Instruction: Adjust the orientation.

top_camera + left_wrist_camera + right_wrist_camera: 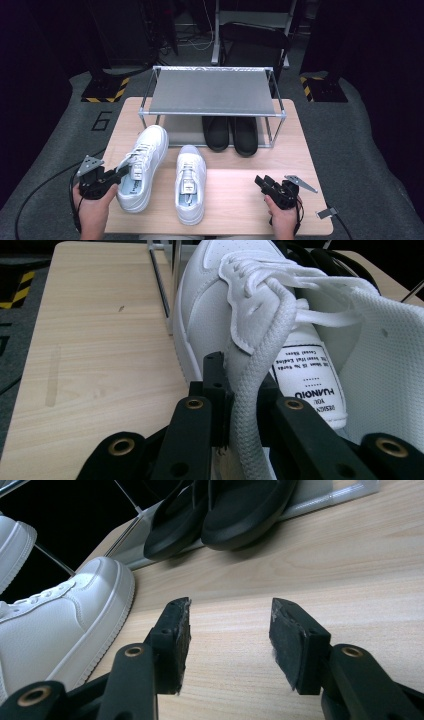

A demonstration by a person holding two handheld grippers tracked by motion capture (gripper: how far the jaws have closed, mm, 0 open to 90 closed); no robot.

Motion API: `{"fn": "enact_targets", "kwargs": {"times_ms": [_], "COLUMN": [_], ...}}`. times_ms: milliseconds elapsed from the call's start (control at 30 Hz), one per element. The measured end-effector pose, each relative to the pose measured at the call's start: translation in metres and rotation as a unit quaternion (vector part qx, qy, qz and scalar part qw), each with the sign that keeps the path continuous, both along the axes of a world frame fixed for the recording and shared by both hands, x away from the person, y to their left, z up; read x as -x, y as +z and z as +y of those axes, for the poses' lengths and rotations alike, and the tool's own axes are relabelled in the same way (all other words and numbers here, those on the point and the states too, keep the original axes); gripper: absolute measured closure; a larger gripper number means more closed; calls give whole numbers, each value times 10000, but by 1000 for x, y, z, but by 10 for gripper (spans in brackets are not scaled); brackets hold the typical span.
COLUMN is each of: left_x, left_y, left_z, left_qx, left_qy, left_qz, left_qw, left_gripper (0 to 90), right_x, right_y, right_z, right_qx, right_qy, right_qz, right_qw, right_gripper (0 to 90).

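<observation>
left gripper (120, 173), at the table's (240, 200) near left, clenched on the padded collar of the left white sneaker (142, 165), which lies angled toward the shoe rack (212, 92); in the left gripper view the jaws pinch the woven collar edge (250, 405), and the tongue label (307, 380), seen upside down, reads "huanqiu" above smaller print too fine to make out. second white sneaker (190, 182) stands just beside it, toe toward the rack. right gripper (263, 182), near right, released, jaws apart over bare wood. pair of black shoes (230, 132) on the rack's lower shelf. a "6" (102, 121) is marked on the floor.
</observation>
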State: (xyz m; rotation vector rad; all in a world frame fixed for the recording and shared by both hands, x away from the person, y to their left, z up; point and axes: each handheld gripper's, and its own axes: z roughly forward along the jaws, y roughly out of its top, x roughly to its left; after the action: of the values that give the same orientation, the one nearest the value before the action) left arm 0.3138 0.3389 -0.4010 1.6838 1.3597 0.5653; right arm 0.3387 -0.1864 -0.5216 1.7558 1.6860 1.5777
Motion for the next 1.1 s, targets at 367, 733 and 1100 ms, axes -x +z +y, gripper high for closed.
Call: {"fn": "enact_targets", "kwargs": {"times_ms": [367, 733, 1100], "left_x": [2, 7, 4], "left_y": [18, 40, 62], "left_z": [4, 11, 13], "left_qx": [57, -25, -44], "left_qy": [-55, -60, -126], "left_qz": [-39, -174, -286], "left_qw": [10000, 9998, 9995], "left_gripper": [822, 823, 822], "right_x": [1, 0, 0], "right_y": [1, 0, 1], "right_z": [-1, -1, 0], "right_qx": [-31, 0, 0], "right_qy": [-27, -11, -22], "right_qz": [11, -15, -21], "right_qw": [10000, 10000, 10000], "right_gripper": [505, 504, 502]}}
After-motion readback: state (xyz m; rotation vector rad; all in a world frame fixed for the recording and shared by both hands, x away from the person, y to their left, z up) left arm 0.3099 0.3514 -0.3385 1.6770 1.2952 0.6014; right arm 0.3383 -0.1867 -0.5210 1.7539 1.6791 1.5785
